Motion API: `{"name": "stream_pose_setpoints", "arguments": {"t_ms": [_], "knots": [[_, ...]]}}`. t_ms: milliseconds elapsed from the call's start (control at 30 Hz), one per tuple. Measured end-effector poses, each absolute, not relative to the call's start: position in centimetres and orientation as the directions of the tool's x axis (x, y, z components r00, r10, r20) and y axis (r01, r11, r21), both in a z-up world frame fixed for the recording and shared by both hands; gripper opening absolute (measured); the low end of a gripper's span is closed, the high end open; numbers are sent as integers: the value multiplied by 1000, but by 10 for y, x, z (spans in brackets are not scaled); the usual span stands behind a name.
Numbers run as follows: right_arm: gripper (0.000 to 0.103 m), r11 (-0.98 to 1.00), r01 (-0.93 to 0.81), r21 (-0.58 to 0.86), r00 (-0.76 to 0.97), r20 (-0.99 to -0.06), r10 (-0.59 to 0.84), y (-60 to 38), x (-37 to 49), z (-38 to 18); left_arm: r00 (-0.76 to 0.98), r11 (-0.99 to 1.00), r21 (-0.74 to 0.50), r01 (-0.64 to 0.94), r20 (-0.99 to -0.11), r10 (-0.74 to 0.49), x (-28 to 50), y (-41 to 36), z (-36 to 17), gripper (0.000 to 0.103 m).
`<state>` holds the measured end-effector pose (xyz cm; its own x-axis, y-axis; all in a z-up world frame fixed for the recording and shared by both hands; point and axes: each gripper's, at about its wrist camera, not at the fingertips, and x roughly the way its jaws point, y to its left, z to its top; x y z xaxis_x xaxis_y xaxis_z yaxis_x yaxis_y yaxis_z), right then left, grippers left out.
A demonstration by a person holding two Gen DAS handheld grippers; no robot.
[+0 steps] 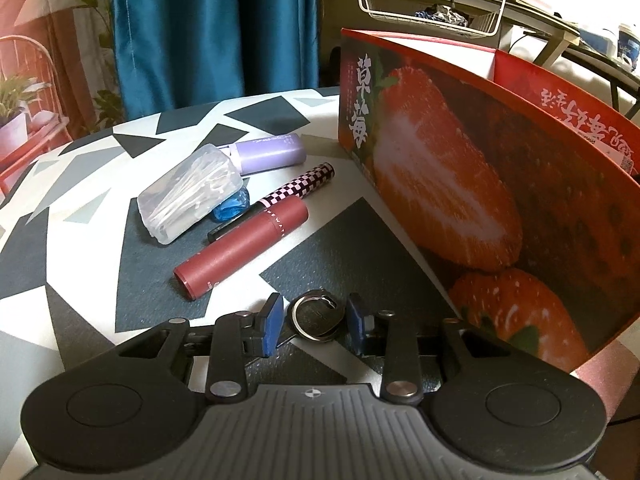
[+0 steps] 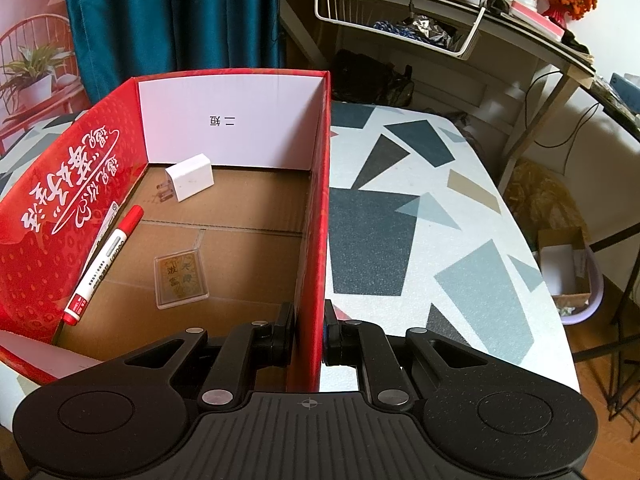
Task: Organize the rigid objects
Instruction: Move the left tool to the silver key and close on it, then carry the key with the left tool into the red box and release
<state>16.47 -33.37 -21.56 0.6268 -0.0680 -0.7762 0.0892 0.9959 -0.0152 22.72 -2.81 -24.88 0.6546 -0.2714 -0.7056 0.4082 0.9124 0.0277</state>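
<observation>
The counter (image 1: pixel 96 216), covered in a white cloth with dark grey and pale grey angular patches, carries a tall red cardboard box (image 1: pixel 480 184) printed with strawberries, which stands at the right in the left wrist view. In the right wrist view the right gripper (image 2: pixel 309 336) has its jaws narrow, clamped on the box's near right wall, one finger inside and one outside. On the box's brown floor lie a white plug charger (image 2: pixel 191 176) at the far end, a red-capped white marker pen (image 2: pixel 105 264) leaning along the left wall, and a flat clear-cased card (image 2: pixel 181 278) nearer the middle. Left of the box on the cloth lie a clear plastic case of cotton swabs (image 1: pixel 188 196), a lilac tube (image 1: pixel 268 154), a dark red cylindrical tube (image 1: pixel 244 246) and a thin pink-and-black checked pen (image 1: pixel 298 184), close together. Nearest, the left gripper (image 1: pixel 314 322) has its jaws partly closed either side of a small round silver metal ring (image 1: pixel 316 318) lying on the counter; whether the blue pads press it I cannot tell.
</observation>
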Motion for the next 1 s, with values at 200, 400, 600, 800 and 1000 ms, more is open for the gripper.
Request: {"name": "stream_pose_setpoints", "arguments": {"t_ms": [200,400,600,800,1000], "knots": [[12,996,89,-15,626,-777,-67,-334,164,-216,649,909,29,415,-710,-274,224,-24,-249,40],[12,996,90,-18,625,-777,-70,-334,164,-216,652,908,37,418,-708,-271,223,-24,-249,38],[12,996,90,-18,625,-777,-70,-334,164,-216,656,906,15,423,-694,-295,221,-21,-251,33],[12,996,90,-18,625,-777,-71,-334,164,-216,675,920,6,392,-681,-284,223,-15,-247,33],[12,996,89,-19,625,-777,-71,-334,164,-216,684,919,4,395,-669,-291,221,-17,-242,33]]}}
